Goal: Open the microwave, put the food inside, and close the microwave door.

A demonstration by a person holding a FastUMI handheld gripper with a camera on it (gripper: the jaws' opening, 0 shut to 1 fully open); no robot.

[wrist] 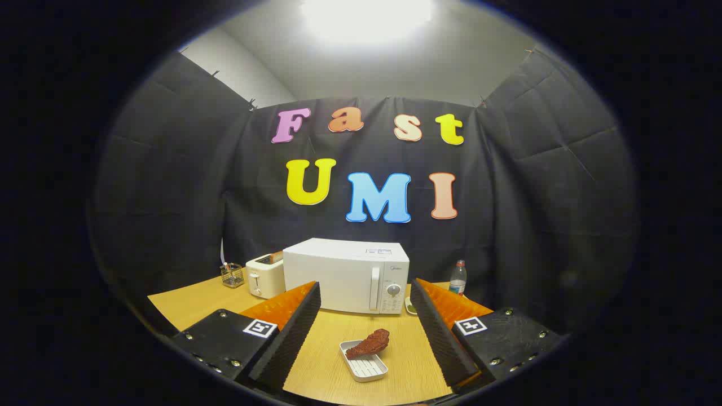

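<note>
Tool (365,332) fingers spread wide over bare table (186,301), food tray (364,367) between, microwave (345,274) door shut beyond.

Cloth-walled recording booth (169,186), kitchen appliances on table (186,301).

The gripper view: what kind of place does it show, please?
Probably a small mock kitchen set up in a recording booth: a closed microwave, a toaster and a water bottle stand on a wooden table before black cloth. The gripper is open.
</note>
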